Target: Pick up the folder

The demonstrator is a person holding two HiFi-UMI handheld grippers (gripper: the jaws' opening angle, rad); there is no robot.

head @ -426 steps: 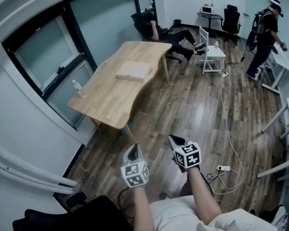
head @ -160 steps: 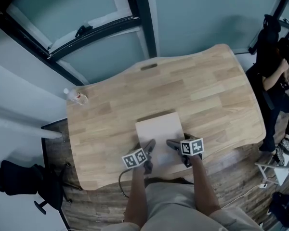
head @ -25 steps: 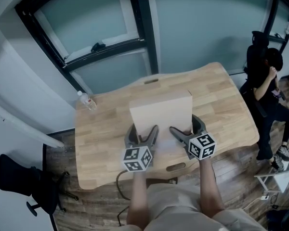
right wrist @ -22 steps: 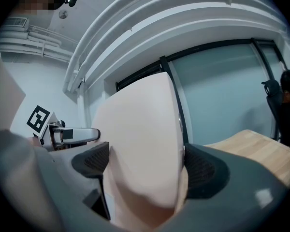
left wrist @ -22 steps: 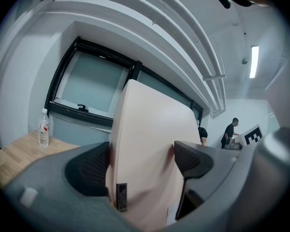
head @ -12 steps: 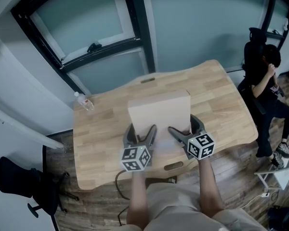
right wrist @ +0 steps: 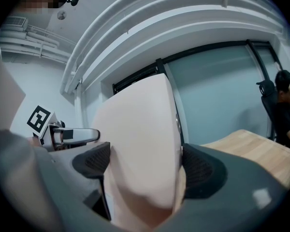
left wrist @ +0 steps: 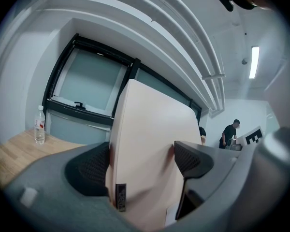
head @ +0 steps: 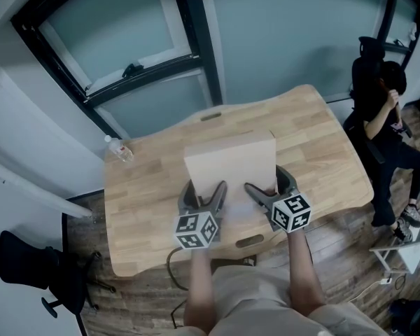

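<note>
The pale beige folder (head: 231, 165) stands upright above the wooden table (head: 147, 187), lifted between both grippers. My left gripper (head: 204, 196) is shut on its lower left edge; in the left gripper view the folder (left wrist: 152, 153) fills the gap between the dark pads (left wrist: 89, 168). My right gripper (head: 270, 189) is shut on its lower right edge. The right gripper view shows the folder (right wrist: 140, 153) squeezed between the pads (right wrist: 200, 170). Its bottom edge is hidden behind the grippers.
A small water bottle (head: 117, 148) stands at the table's far left corner by the window. A seated person in black (head: 381, 110) is just past the table's right end. A black office chair (head: 28, 271) sits on the floor at the lower left.
The folder, flat on the table several seconds ago, is now held upright by both grippers. Over the last second it has barely moved.
</note>
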